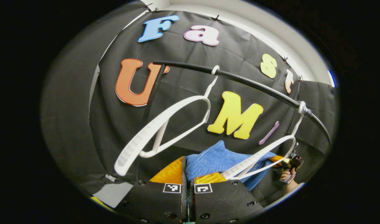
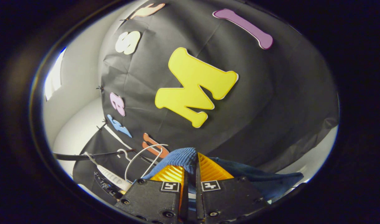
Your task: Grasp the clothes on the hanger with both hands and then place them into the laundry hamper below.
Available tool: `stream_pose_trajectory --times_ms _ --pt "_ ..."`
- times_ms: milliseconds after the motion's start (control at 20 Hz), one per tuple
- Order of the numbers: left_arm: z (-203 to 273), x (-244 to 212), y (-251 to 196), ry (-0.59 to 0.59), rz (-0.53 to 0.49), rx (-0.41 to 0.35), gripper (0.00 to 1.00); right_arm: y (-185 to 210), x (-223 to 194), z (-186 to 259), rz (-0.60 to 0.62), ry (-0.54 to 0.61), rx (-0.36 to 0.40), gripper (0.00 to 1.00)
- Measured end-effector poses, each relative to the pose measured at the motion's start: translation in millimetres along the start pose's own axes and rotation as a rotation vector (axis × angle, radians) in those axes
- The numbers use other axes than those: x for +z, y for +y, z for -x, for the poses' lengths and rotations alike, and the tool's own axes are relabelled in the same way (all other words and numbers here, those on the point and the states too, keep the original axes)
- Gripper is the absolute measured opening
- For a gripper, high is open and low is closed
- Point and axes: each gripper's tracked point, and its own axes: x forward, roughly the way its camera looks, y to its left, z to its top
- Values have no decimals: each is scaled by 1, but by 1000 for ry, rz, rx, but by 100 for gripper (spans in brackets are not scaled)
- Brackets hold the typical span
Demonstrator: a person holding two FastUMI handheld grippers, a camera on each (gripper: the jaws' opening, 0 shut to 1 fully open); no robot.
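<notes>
Left gripper (image 1: 187, 174): jaws pressed together, blue cloth (image 1: 214, 160) pinched between them, fabric bulging just above the tips. Right gripper (image 2: 190, 169): jaws likewise closed on the same ribbed blue cloth, which trails off to the right of its fingers. White hangers (image 1: 165, 124) on the black rail (image 1: 239, 79) hang bare above the left jaws; cloth appears off them. Judgement: soft, light, limp knit, will sag between the grips, not slippery. Two spread edge holds suit it. Hamper not visible.
</notes>
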Motion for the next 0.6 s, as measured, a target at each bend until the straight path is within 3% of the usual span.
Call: stream_pose_trajectory --times_ms 600 --pt "21 -64 20 92 64 -8 2 -47 -53 18 -68 34 -91 12"
